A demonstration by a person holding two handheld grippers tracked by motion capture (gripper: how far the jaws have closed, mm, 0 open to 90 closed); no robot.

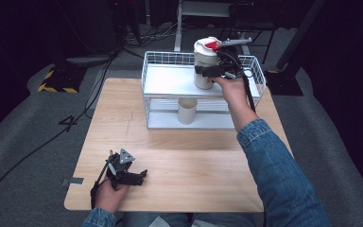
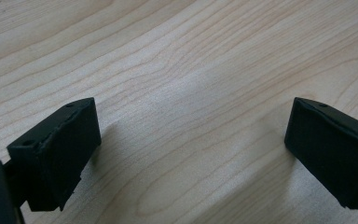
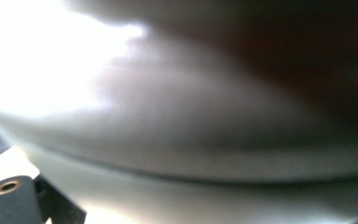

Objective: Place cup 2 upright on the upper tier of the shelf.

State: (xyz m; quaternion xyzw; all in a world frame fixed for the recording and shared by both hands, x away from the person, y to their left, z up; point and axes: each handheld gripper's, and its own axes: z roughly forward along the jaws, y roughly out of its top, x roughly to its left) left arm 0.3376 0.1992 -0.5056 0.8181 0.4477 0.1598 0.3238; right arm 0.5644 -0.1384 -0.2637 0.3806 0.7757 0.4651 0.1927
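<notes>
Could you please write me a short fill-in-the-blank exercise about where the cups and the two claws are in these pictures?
1. The tall white cup with the red mark stands on the ____ tier of the white wire shelf rack.
2. The small plain white cup stands on the ____ tier.
3. The left claw rests on the wooden table with its jaws ____.
4. The right claw grips the ____ cup.

Missing words: upper; lower; open; tall
</notes>
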